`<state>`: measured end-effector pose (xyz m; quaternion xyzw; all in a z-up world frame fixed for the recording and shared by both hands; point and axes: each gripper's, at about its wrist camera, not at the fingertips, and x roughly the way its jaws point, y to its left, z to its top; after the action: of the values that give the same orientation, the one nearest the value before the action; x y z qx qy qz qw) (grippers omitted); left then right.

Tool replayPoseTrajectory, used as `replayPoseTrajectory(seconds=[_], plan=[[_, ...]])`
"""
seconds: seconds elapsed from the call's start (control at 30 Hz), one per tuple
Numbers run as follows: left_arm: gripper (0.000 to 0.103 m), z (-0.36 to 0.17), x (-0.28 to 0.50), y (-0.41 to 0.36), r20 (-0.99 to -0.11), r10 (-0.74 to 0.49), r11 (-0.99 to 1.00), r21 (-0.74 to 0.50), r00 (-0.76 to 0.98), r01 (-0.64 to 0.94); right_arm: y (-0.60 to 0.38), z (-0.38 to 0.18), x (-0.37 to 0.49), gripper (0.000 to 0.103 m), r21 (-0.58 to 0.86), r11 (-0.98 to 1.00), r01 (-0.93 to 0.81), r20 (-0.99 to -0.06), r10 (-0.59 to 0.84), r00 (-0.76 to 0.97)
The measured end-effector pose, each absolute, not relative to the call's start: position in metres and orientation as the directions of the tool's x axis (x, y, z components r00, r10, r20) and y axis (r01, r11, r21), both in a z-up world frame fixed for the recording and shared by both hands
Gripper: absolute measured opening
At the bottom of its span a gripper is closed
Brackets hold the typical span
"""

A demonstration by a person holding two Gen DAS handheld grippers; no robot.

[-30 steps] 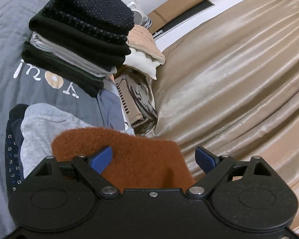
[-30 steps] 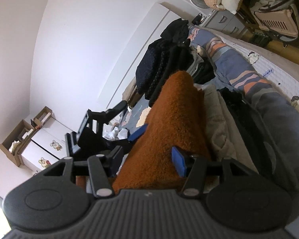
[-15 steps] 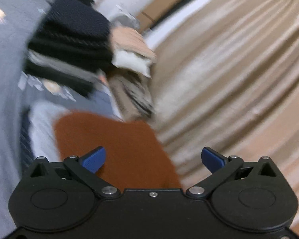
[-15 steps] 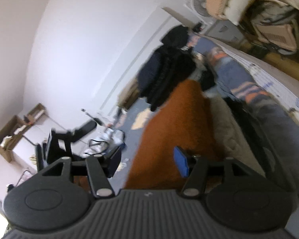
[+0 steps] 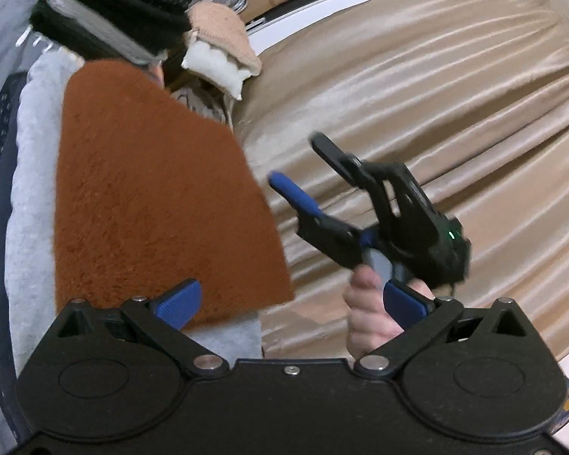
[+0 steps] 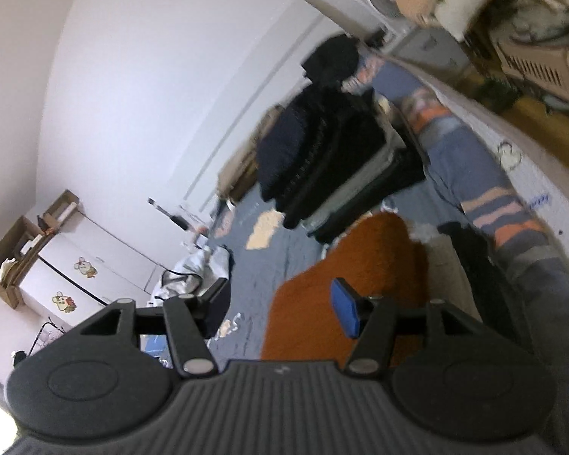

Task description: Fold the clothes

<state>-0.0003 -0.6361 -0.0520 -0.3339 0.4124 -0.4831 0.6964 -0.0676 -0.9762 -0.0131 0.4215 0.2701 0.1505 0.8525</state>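
Rust-brown fuzzy garment (image 5: 159,197) is sitting folded on top of a light grey piece (image 5: 34,204), which is itself on a low pile on the bed, just this side of the tall dark folded stack (image 5: 121,11). So it looks parked, and my guess is the next job is fetching another item rather than fussing with this one.

Left gripper (image 5: 288,303) has its jaws spread wide and holds nothing. One blue pad (image 5: 178,301) hovers over the near edge of the brown piece, though I can't tell if it's touching or just above. The other pad is out past the edge, over the beige curtain (image 5: 436,113).

Right gripper (image 5: 303,170), seen from the left wrist camera, is off to the right of the garment's edge, clear of it, jaws apart and empty. Its own view (image 6: 284,305) agrees: open, brown fabric (image 6: 345,280) below and ahead.

Key relation: the brown piece lies forward-left of the left gripper, with its long side running away from it toward the dark stack. The left one is clearly nearer, so any last tidy-up would fall to it.
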Motion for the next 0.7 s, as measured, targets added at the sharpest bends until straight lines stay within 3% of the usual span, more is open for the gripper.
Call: replayPoseTrajectory(seconds=[0.37,0.5,0.7], plan=[[0.103,-0.056,-0.005,-0.639,-0.288,-0.944,0.33,-0.841,0.162,0.428,-0.99,-0.055,-0.042,0.056,0.842,0.538,0.047,-0.352,0.481,0.803],[0.103,-0.034,-0.01,-0.636,-0.316,-0.926,0.377,-0.8,0.206,0.467,-0.989,-0.034,-0.058,0.058,0.814,0.58,0.044,-0.359,0.441,0.822],[0.103,0.009,-0.027,-0.637,-0.42,-0.865,0.497,-0.653,0.274,0.571,-0.959,0.018,-0.1,0.066,0.559,0.824,0.092,-0.541,0.278,0.793]])
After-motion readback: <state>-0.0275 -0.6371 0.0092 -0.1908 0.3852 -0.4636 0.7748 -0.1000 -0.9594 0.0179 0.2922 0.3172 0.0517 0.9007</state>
